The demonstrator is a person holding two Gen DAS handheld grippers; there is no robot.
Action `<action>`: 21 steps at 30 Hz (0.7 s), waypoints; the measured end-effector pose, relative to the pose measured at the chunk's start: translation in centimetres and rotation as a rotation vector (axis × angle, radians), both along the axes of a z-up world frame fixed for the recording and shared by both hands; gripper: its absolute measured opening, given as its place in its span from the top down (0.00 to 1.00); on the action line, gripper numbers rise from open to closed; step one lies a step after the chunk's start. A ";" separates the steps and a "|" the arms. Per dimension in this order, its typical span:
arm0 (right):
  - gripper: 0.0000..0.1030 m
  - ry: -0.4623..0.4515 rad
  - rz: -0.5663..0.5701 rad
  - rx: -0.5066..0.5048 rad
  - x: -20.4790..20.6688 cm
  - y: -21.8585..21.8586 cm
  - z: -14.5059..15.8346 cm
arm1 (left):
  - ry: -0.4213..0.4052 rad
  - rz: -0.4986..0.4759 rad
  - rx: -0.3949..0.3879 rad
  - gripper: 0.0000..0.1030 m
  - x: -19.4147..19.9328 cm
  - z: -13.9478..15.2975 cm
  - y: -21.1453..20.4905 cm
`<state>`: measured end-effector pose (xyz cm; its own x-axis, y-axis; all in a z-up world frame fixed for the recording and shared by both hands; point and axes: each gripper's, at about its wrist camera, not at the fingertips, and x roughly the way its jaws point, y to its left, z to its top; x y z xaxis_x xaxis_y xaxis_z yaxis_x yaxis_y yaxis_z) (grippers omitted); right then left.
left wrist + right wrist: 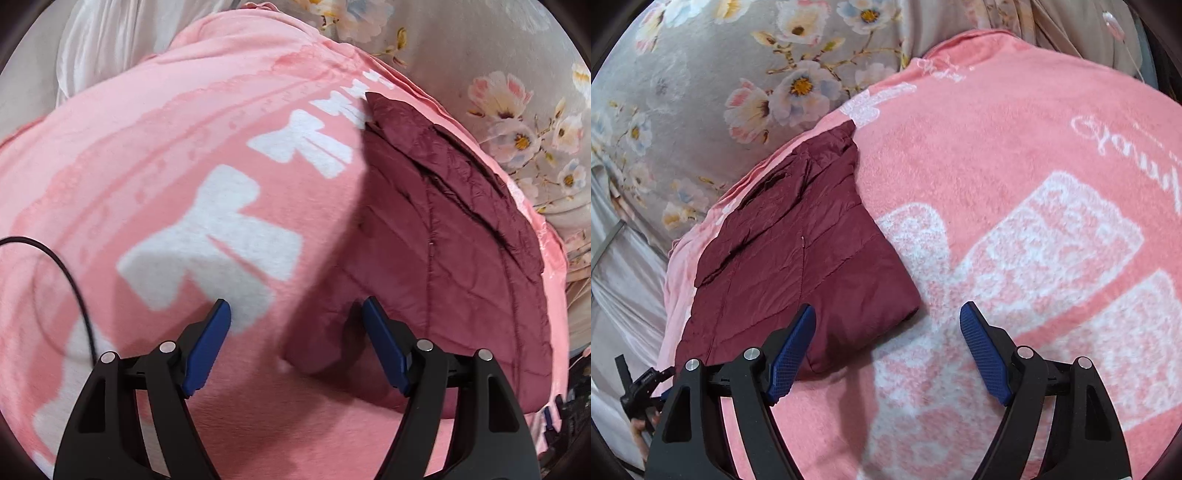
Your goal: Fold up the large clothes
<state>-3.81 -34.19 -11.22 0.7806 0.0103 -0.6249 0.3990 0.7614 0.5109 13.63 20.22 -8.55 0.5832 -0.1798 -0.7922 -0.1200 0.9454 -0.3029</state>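
The maroon quilted jacket (436, 236) lies folded into a compact block on the pink blanket (147, 155). Left tongs (295, 347) and right tongs (886, 350) both stand wide, holding nothing. Folding appears complete; any unfinished far edges are unclear.
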 end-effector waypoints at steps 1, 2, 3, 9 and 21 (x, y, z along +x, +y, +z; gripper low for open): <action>0.23 -0.004 0.000 0.014 0.2 0.0 -0.2 | 0.002 -0.001 -0.008 0.32 0.0 0.0 -0.2; 0.23 -0.010 0.003 0.026 0.4 0.1 -0.2 | 0.005 -0.001 -0.012 0.38 0.0 -0.1 -0.4; 0.27 -0.014 0.004 0.037 0.7 0.3 -0.3 | 0.009 -0.007 -0.025 0.44 0.1 -0.1 -0.6; 0.91 -0.009 0.030 0.058 1.8 1.2 0.0 | 0.018 -0.028 -0.068 0.93 0.0 0.2 -1.9; 0.97 -0.140 0.005 -0.131 -6.4 4.4 5.5 | -0.097 -0.042 -0.153 0.97 -6.7 5.0 -0.5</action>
<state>-10.20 -29.75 -5.72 0.8601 -0.0599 -0.5067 0.3273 0.8266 0.4578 6.95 19.77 -3.50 0.6448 -0.3200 -0.6942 -0.0444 0.8909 -0.4520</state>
